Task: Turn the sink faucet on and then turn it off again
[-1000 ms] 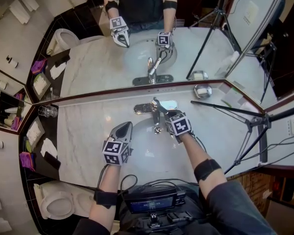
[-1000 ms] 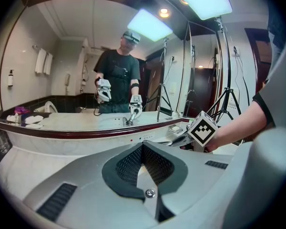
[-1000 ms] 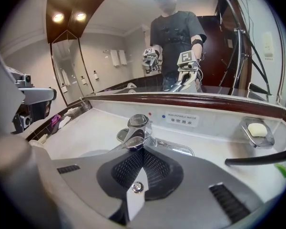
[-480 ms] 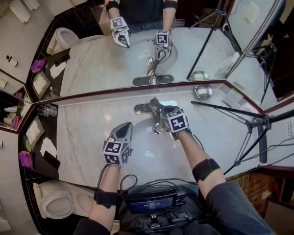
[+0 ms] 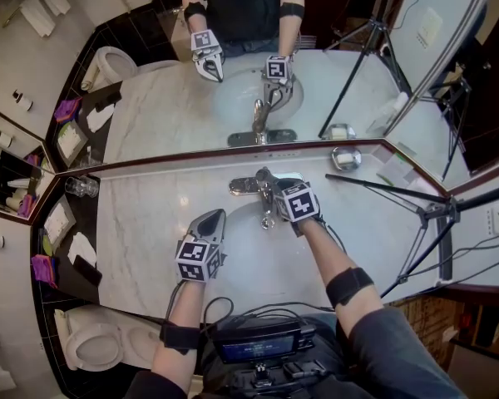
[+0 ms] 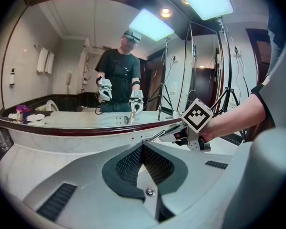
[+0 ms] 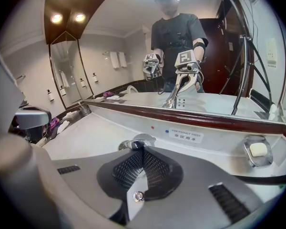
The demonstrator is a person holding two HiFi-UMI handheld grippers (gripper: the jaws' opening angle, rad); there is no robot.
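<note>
The chrome faucet (image 5: 263, 194) stands at the back of the sink basin (image 5: 241, 252), under the mirror. My right gripper (image 5: 277, 187) is shut with nothing between its jaws, and its tips lie right beside the faucet's handle. In the right gripper view the closed tips (image 7: 143, 150) sit just in front of the faucet's chrome top (image 7: 135, 142); whether they touch it I cannot tell. My left gripper (image 5: 213, 215) hovers shut and empty over the basin's left rim, apart from the faucet. In the left gripper view its tips (image 6: 142, 146) point at the right gripper's marker cube (image 6: 197, 116).
A soap dish (image 5: 344, 156) with a bar of soap (image 7: 258, 149) sits on the marble counter to the right. A glass (image 5: 81, 188) stands at the far left. A tripod (image 5: 420, 214) leans over the right counter edge. A toilet (image 5: 91, 347) lies lower left.
My right gripper has moved up and to the left, closer over the faucet's handle. The left gripper has stayed where it was.
</note>
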